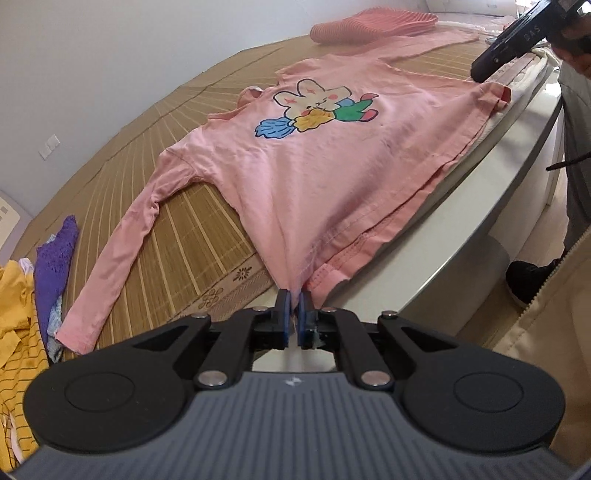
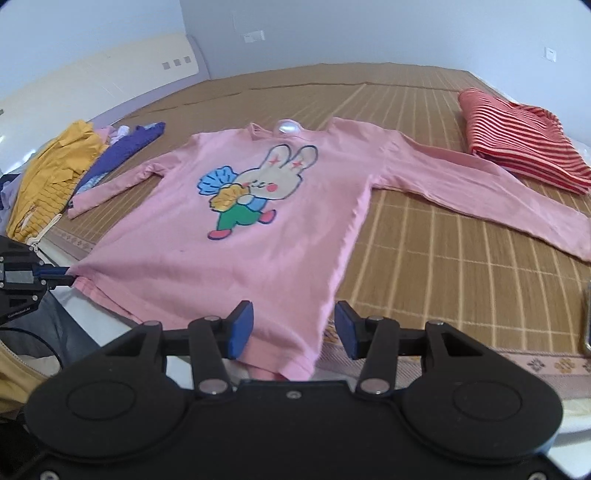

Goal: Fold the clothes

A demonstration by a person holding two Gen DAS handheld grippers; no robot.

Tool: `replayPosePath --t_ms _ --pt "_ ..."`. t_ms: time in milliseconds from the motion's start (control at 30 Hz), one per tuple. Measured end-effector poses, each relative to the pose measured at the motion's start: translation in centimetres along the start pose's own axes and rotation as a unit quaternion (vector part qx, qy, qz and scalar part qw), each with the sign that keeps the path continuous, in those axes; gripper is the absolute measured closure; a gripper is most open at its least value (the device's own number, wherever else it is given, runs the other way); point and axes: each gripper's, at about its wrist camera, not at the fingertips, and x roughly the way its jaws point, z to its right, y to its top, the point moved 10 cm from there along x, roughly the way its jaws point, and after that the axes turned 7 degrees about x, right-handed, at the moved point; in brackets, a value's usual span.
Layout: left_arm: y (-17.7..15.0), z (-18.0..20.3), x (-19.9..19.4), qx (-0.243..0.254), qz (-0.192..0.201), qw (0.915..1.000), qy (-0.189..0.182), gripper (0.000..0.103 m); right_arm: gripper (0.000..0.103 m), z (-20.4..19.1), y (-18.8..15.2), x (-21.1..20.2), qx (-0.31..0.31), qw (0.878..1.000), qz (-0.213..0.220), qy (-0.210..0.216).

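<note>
Low in the left view, the left gripper (image 1: 294, 301) pinches the shirt (image 1: 314, 162) hem corner, while the right gripper (image 2: 293, 328) gapes wide, holding nothing. Spread flat on the mat (image 2: 443, 240) – one-sided pulling could bunch the shirt.

Soft pink cotton-like cloth on the shirt (image 2: 288, 236), matt, lightly creased, with a flat printed rabbit (image 2: 255, 184). Woven bamboo mat (image 2: 443, 236) beneath, slatted, faintly shiny. Ribbed striped knit in the folded red garment (image 2: 524, 147). Matt black plastic on the left gripper (image 1: 294, 306) and right gripper (image 2: 293, 328), blue rubbery pads (image 2: 240, 328), bright metal pins. Smooth painted wall (image 2: 369, 33).
</note>
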Motion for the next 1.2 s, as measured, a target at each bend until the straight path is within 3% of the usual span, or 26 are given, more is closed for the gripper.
replayPosePath --t_ms 133,367,433,533,633,733,833,933,1133,1200 --pt "-0.5 -0.1 -0.2 -0.008 -0.003 1.0000 -0.004 0.098 0.052 -1.0 0.1 1.2 -0.012 1.000 0.000 0.010" --pt "-1.1 -3.0 -1.6 -0.079 0.013 0.9968 0.005 0.095 0.051 -1.6 -1.6 2.5 -0.065 0.998 -0.022 -0.008" --pt "-1.3 -4.7 -1.8 -0.110 0.020 0.9936 0.019 0.091 0.051 -1.6 -1.9 2.0 -0.070 0.997 -0.033 -0.005" --pt "-1.4 -7.8 -2.0 -0.159 0.035 0.9856 0.047 0.069 0.051 -1.4 -1.2 0.6 -0.053 0.998 -0.021 0.012" --pt "-0.5 -10.2 -1.9 -0.184 0.054 0.9795 0.061 0.067 0.051 -0.7 0.7 -0.8 -0.014 0.999 0.012 0.030" --pt "3.1 -12.1 -1.4 -0.178 0.093 0.9783 0.050 0.064 0.051 -0.7 3.2 -1.4 -0.006 0.998 0.041 0.040" --pt "8.2 -13.8 -0.5 -0.165 0.133 0.9769 0.026 0.060 0.074 -1.3 7.0 -1.6 -0.017 0.997 0.056 0.047" --pt "13.9 -15.9 0.6 -0.154 0.175 0.9725 -0.003 0.054 0.074 -2.1 12.1 -1.3 -0.034 0.995 0.081 0.052" --pt "22.3 -18.1 9.1 -0.172 0.180 0.9664 -0.064 0.046 0.072 -2.4 20.9 5.0 -0.040 0.995 0.092 0.017" --pt "23.4 -18.0 13.4 -0.177 0.156 0.9696 -0.065 0.046 0.074 -1.9 22.3 8.7 -0.027 0.995 0.091 0.011"
